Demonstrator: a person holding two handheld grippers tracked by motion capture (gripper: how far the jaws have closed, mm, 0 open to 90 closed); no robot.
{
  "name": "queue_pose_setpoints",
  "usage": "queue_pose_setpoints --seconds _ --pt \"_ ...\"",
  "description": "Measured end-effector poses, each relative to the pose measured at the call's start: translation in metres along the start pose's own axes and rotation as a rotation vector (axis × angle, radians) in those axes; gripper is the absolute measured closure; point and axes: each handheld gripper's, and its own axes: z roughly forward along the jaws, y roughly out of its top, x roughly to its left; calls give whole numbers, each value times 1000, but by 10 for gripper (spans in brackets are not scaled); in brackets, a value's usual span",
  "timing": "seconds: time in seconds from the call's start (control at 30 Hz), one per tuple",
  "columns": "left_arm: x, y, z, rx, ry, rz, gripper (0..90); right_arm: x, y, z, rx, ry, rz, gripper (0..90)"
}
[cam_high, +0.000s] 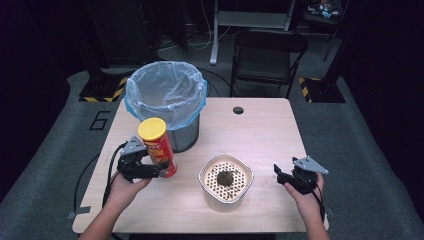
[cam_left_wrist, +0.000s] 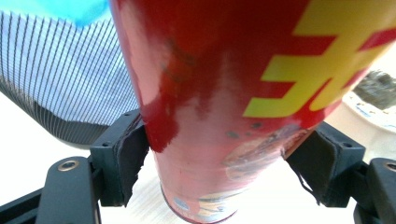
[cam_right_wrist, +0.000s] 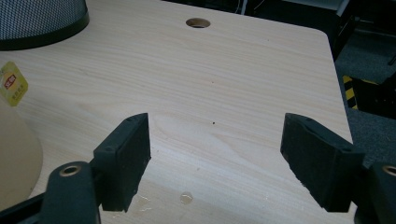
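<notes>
A red chip can (cam_high: 159, 150) with a yellow lid stands slightly tilted at the table's left, just in front of the bin. My left gripper (cam_high: 150, 169) is shut on its lower part. In the left gripper view both black pads (cam_left_wrist: 127, 154) press the can's (cam_left_wrist: 219, 88) sides, with the left gripper (cam_left_wrist: 219, 163) around its base. I cannot tell whether the base touches the table. My right gripper (cam_high: 290, 176) is open near the table's right front, right of the white bowl. In its own view the right gripper (cam_right_wrist: 215, 158) has only bare tabletop between its pads.
A mesh trash bin (cam_high: 165, 100) lined with a blue bag stands at the back left. A white bowl (cam_high: 207, 185) with a perforated insert holds a dark clump (cam_high: 226, 178) at front centre. A cable hole (cam_high: 238, 110) lies at the back. A folding chair (cam_high: 265, 57) stands beyond the table.
</notes>
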Motion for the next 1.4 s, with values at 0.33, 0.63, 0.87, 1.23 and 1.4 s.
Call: queue_pose_setpoints --seconds 0.33,0.63,0.87,1.23,1.4 --pt "-8 53 -34 -3 -19 44 236 2 -3 2 10 6 -12 237" --pt "-9 110 -58 -25 -35 54 236 4 -6 4 20 1 -14 239" --pt "-7 151 -73 -34 -21 53 236 5 -8 8 29 2 -19 240" --pt "2 193 -74 -45 20 56 237 5 -9 8 30 1 -22 241" --pt "10 208 -65 -49 45 25 237 5 -9 9 31 -3 -17 242"
